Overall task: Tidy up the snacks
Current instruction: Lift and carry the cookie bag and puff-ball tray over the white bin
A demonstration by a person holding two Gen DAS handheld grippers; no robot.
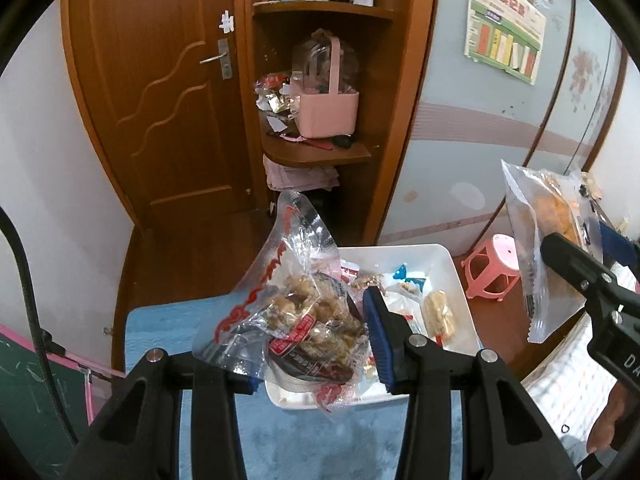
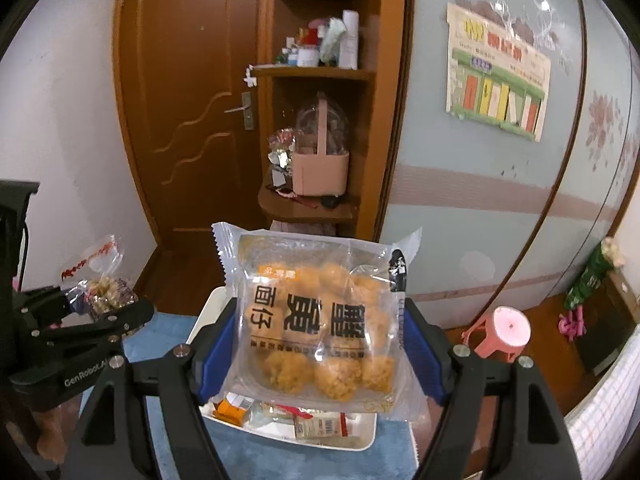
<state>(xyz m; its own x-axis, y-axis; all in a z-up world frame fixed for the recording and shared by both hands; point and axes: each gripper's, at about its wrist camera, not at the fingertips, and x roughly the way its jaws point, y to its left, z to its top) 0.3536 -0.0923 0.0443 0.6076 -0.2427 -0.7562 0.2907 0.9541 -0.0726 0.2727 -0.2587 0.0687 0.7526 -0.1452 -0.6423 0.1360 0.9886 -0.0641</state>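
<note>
My left gripper (image 1: 308,340) is shut on a crinkled clear bag of brown snacks with red print (image 1: 296,308), held above the white tray (image 1: 452,264); the bag also shows in the right wrist view (image 2: 102,284). My right gripper (image 2: 320,340) is shut on a clear packet of round golden cakes with black characters (image 2: 320,320), held above the same tray (image 2: 360,436); this packet also shows in the left wrist view (image 1: 540,240). Several small wrapped snacks (image 1: 436,312) lie in the tray.
The tray sits on a blue-covered surface (image 1: 160,328). A pink stool (image 2: 500,332) stands on the floor at the right. Behind are a wooden door (image 1: 160,100) and a corner shelf with a pink basket (image 1: 328,112). A bed edge (image 1: 572,384) is at the right.
</note>
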